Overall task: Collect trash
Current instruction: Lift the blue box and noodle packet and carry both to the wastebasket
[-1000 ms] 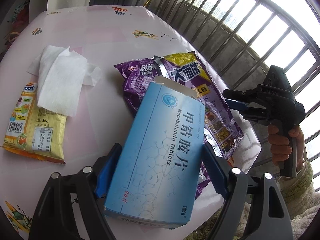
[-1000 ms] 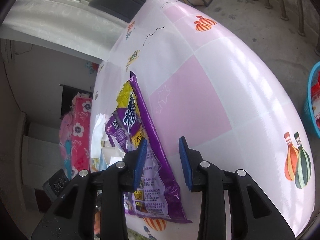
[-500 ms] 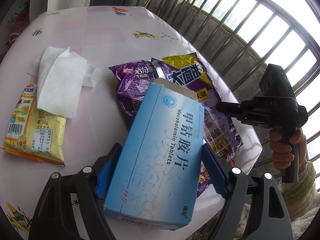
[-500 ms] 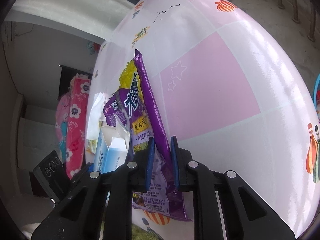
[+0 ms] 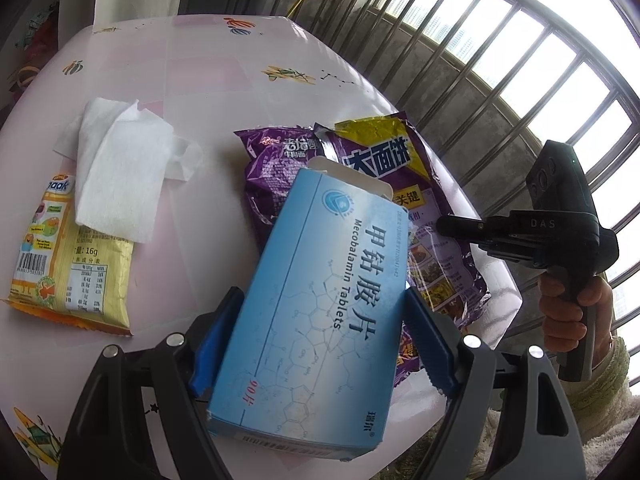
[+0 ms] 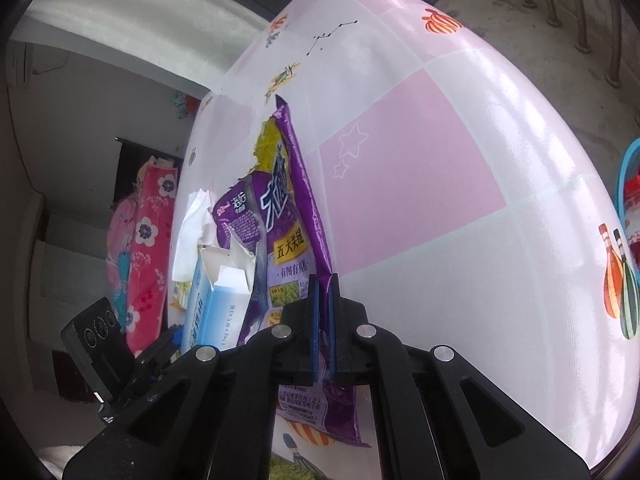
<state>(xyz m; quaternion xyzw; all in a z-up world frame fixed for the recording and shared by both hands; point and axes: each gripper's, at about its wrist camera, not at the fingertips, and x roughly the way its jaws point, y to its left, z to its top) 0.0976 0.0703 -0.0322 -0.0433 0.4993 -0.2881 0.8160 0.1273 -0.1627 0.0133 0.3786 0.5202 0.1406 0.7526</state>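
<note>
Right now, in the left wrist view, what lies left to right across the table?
yellow wrapper → tissue → blue box held in the left gripper → purple bag → right gripper

Daylight floods in through the window bars [image 5: 520, 60] beside your surface [image 6: 420, 168], blowing out the sky and streaking glare there. Fisheye edges bend and darken; focus stays sharp.

A table [image 5: 168, 80] covered in pink-and-white checked oilcloth with printed motifs fills the foreground. Beyond the left tongs and to their right, daylight streams through a barred metal railing [image 5: 520, 60]. Left of the right tongs, floral bedding [image 6: 148, 240] leans against a dim grey wall [image 6: 80, 120].
</note>
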